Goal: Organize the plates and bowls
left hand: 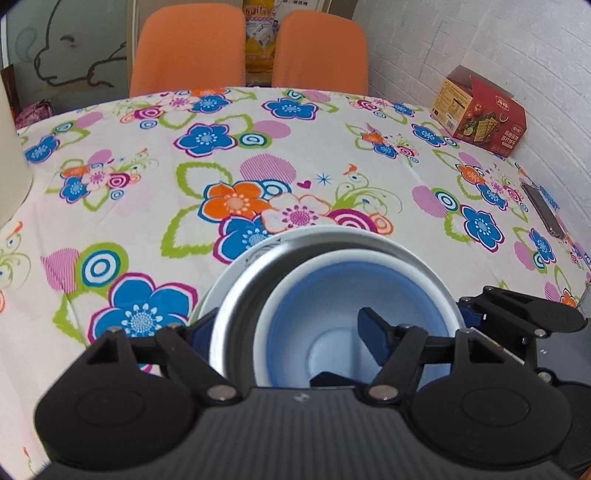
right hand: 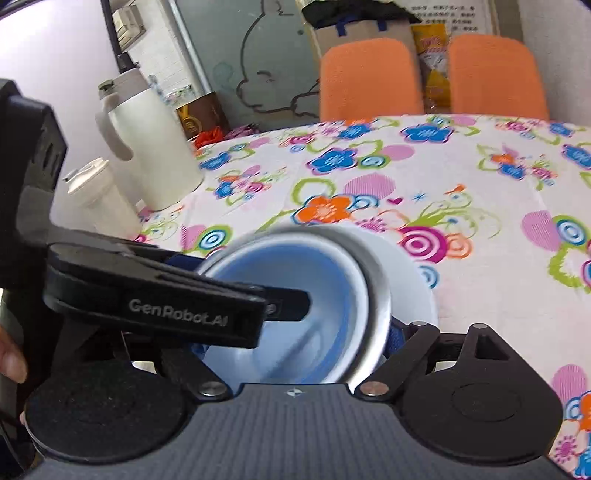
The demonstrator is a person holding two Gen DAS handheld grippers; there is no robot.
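Floral tablecloth (left hand: 147,177); two orange chairs (left hand: 188,48) behind; white brick wall (left hand: 498,44).

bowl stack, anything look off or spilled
Nothing spilled or broken. The blue bowl sits off-centre inside the metal bowl, crowded toward one side, and both rest on a white plate.

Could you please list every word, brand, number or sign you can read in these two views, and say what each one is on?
"GenRobot.AI": white lettering on the black arm of the left claw, seen from the right wrist.
Red snack box on the tablecloth: printed text and a barcode, too small to read.
Yellow bag between the orange chairs: print too blurred to read.
Wall notice: too small to read.
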